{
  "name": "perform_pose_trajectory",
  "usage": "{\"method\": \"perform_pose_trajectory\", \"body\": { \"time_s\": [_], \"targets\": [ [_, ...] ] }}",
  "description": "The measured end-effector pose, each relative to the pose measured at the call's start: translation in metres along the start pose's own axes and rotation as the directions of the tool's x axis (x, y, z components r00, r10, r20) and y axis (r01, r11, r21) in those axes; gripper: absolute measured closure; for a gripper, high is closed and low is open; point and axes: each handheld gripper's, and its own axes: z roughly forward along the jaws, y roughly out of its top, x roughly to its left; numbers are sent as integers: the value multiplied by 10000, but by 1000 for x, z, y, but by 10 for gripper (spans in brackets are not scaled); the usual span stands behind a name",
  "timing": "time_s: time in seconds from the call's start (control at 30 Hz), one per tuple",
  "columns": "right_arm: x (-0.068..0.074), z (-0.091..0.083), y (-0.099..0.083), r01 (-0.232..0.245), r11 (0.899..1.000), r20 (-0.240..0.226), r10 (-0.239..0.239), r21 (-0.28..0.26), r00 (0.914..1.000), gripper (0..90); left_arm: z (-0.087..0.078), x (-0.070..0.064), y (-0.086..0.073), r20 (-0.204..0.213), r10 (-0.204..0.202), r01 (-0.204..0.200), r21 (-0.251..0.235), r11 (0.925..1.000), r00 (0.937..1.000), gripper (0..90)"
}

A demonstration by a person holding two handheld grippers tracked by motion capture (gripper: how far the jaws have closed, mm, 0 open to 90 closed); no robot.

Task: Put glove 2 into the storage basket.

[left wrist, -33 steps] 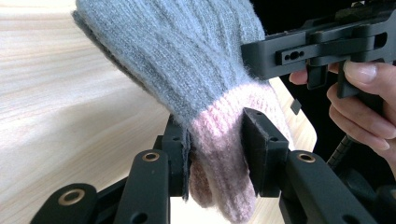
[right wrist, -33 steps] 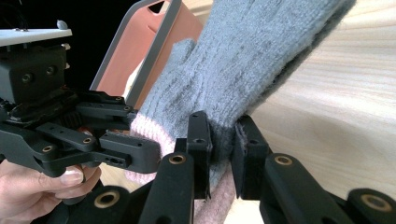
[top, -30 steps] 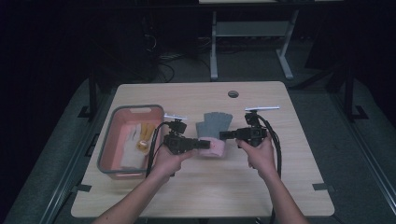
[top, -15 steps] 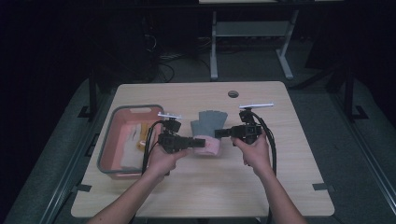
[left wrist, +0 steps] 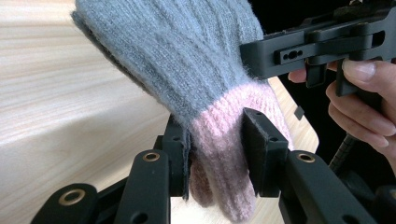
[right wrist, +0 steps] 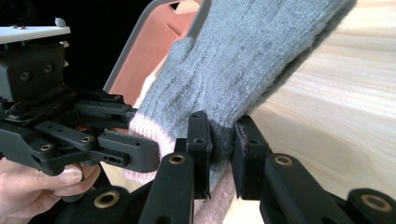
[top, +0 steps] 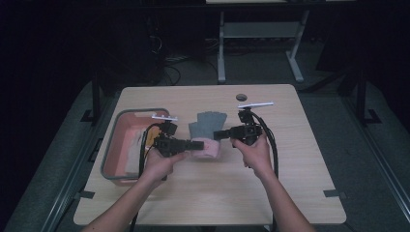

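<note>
A grey knitted glove (top: pixel 208 123) with a pink cuff (top: pixel 207 147) is held just above the table centre, between both grippers. My left gripper (top: pixel 197 144) is shut on the pink cuff (left wrist: pixel 223 154) from the left side. My right gripper (top: pixel 218 134) is shut on the grey part (right wrist: pixel 243 79) near the cuff, from the right. In the left gripper view the other gripper (left wrist: pixel 322 44) shows at upper right with a hand on it. In the right gripper view the left gripper (right wrist: pixel 79 135) sits at lower left.
A pink bin with a grey rim (top: pixel 126 116) stands at the table's left side with a few items inside. A dark round grommet (top: pixel 242 97) is set near the far edge. A metal frame (top: pixel 261 34) stands beyond the table (top: pixel 290 159).
Both grippers and the glove have shifted a little to the left and slightly nearer to the person. Both grips on the glove hold as before.
</note>
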Motion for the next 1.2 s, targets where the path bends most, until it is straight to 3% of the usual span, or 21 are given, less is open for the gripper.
{"method": "perform_pose_trajectory", "body": {
  "time_s": [1.2],
  "targets": [
    [53,52,35,790,9966,-957,-765,225,9925,786,-78,30,5,-512,-183,147,-693,9975,9985,651]
  ]
}}
